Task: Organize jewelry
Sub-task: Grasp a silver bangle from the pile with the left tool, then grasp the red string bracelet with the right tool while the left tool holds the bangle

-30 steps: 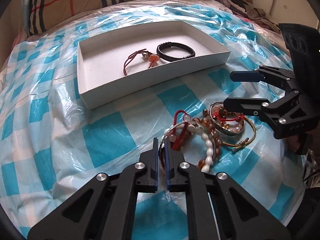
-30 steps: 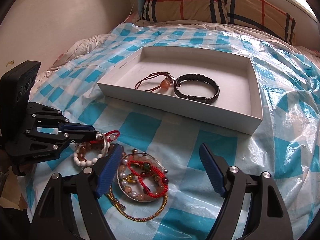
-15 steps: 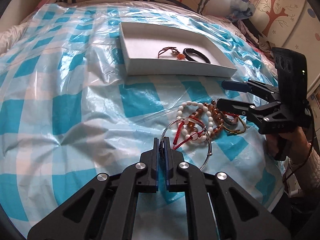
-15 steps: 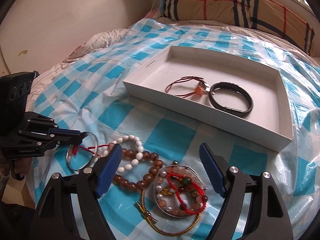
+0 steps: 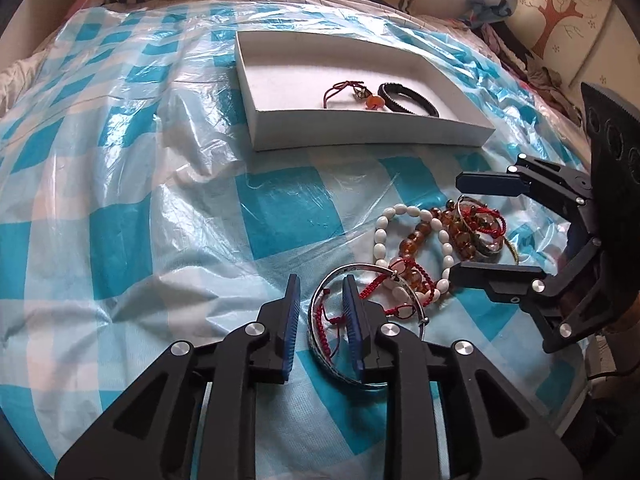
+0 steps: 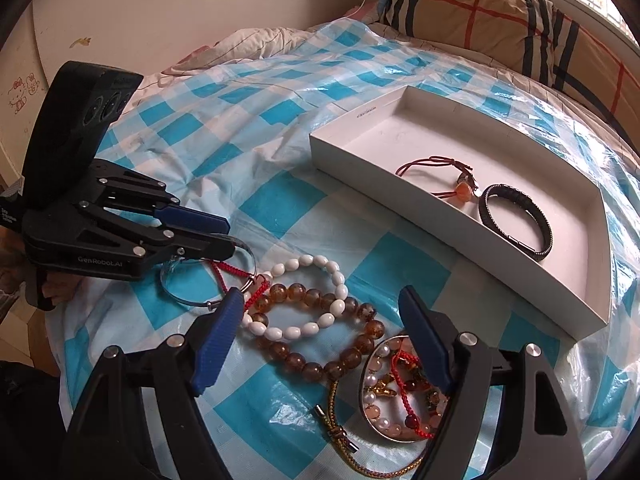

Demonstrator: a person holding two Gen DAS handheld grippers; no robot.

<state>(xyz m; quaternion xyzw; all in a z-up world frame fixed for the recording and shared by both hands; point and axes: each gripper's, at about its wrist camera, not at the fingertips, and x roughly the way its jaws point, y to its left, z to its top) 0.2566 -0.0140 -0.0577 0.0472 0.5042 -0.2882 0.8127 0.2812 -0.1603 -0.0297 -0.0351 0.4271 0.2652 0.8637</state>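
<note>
The left gripper (image 5: 319, 295) has just been opening; its blue pads are now parted, with nothing pressed between them. A silver bangle (image 5: 362, 320), tangled with red cord, is being left on the checked plastic sheet (image 5: 120, 200), looped around the right-hand pad after being dragged clear of the pile. The right gripper (image 6: 324, 316) is being held wide open and empty above the beaded bracelets (image 6: 316, 320). Beyond them, the white tray (image 5: 360, 132) is already holding two bracelets. Judging by this, the bangle is now separated, ready for sorting.
</note>
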